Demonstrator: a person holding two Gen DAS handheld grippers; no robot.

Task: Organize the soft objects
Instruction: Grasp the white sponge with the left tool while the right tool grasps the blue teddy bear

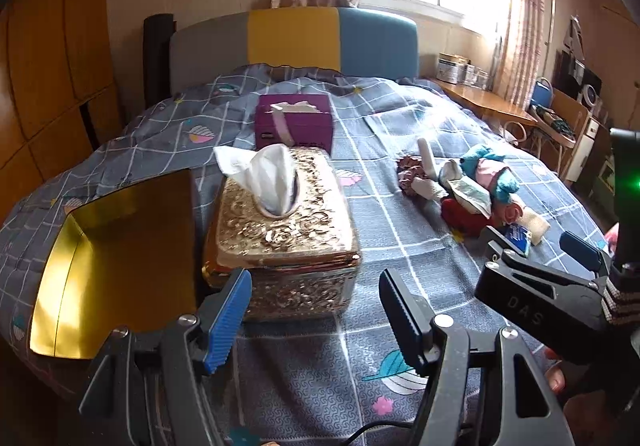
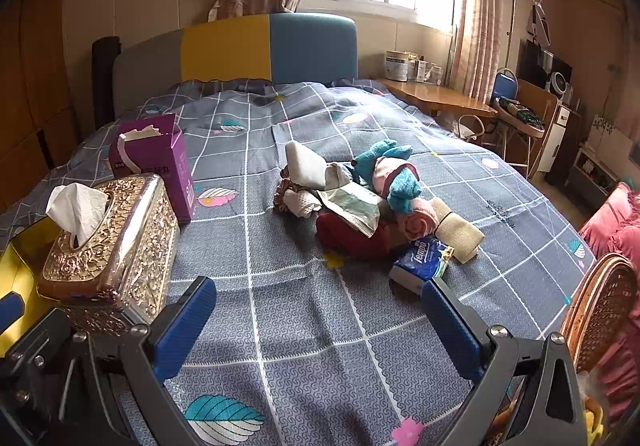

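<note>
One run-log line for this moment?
left gripper: open, empty | right gripper: open, empty | pile of soft things: untouched on bed | tissue box: left

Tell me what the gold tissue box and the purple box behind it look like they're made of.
Gold tissue box: likely metal or metallised plastic, with glossy embossed floral relief catching highlights. Purple box: looks like matte printed cardboard, with flat creased panels and a torn-open top.

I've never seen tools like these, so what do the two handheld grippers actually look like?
Each is a dark metal frame with silver bolts, branching into two jaws. The right gripper has ribbed blue pads on both; the left gripper shows one blue pad and one black. Seen from the left, the right gripper's body reads "DAS", beside a striped sleeve cuff.
</note>
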